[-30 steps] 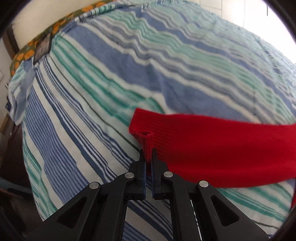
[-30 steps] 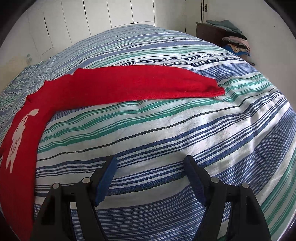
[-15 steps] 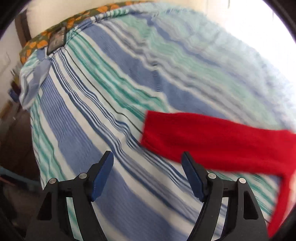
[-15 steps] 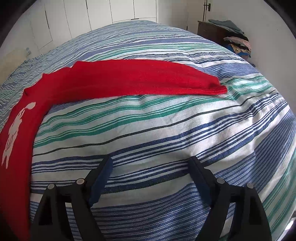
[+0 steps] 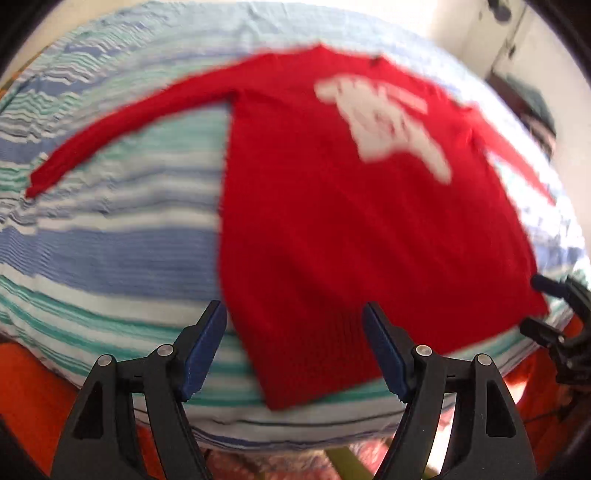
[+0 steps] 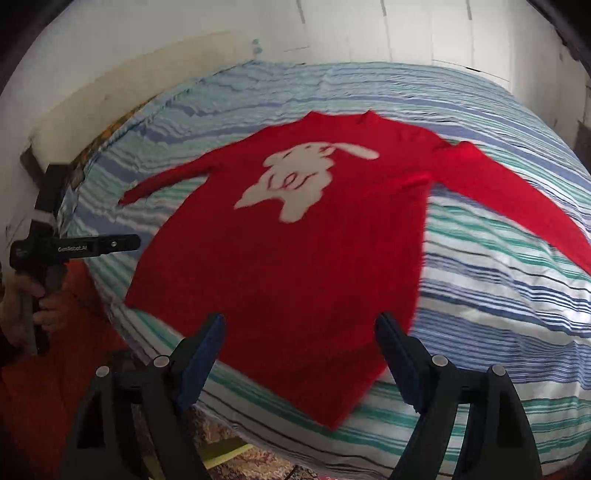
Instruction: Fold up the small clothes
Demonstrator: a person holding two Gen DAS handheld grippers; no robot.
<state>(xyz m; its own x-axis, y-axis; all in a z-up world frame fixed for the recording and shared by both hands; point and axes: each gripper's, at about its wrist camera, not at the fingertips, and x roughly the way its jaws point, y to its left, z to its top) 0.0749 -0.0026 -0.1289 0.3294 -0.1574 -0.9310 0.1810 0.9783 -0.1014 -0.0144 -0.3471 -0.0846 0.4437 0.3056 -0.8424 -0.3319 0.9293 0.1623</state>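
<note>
A red long-sleeved sweater (image 5: 332,229) with a white figure on the chest (image 6: 295,181) lies flat, front up, on the striped bed, both sleeves spread out. My left gripper (image 5: 295,343) is open and empty above the hem's left corner. My right gripper (image 6: 299,354) is open and empty above the hem's right part. The left gripper also shows at the left edge of the right wrist view (image 6: 74,247), and the right gripper at the right edge of the left wrist view (image 5: 557,317).
The bed has a blue, green and white striped cover (image 6: 498,302). Its front edge lies just below both grippers. An orange garment (image 6: 48,387) is at the lower left. White cupboards (image 6: 369,33) stand behind the bed.
My left gripper let go of the left sleeve cuff and opened. Both grippers pulled back from the sleeves to the bed's front edge, now facing the sweater's hem.
</note>
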